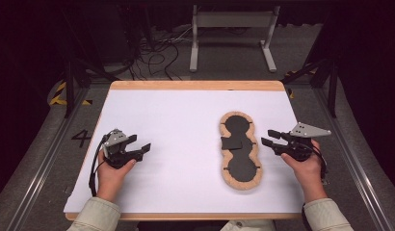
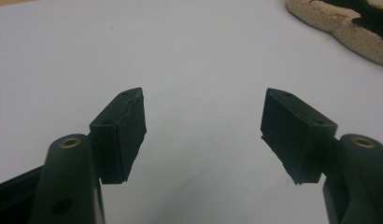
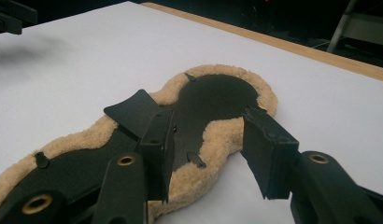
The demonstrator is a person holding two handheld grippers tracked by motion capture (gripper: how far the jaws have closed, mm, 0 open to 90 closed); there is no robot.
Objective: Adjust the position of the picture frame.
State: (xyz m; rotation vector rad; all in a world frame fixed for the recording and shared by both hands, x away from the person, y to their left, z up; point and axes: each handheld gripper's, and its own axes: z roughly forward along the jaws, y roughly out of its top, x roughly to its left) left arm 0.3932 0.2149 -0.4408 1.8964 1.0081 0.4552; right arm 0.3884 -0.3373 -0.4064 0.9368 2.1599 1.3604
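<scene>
A peanut-shaped pad (image 1: 240, 150) of tan fleece with a black centre lies flat on the white table (image 1: 186, 125), right of the middle. A black flap (image 3: 132, 111) stands up at its waist. My right gripper (image 1: 267, 137) is open just right of the pad, its jaws pointing at the pad's waist. In the right gripper view the pad (image 3: 213, 100) lies right under and beyond the open jaws (image 3: 208, 156). My left gripper (image 1: 140, 144) rests open at the table's left, well away from the pad. In its own view the open jaws (image 2: 203, 133) hold nothing, and the pad's fleece edge (image 2: 341, 30) shows top right.
The table has a wooden rim (image 1: 195, 85) along its far edge. Beyond it are a grey metal stand (image 1: 231, 33) and loose cables (image 1: 157, 53) on the floor. Dark frame legs (image 1: 330, 82) stand at both sides of the table.
</scene>
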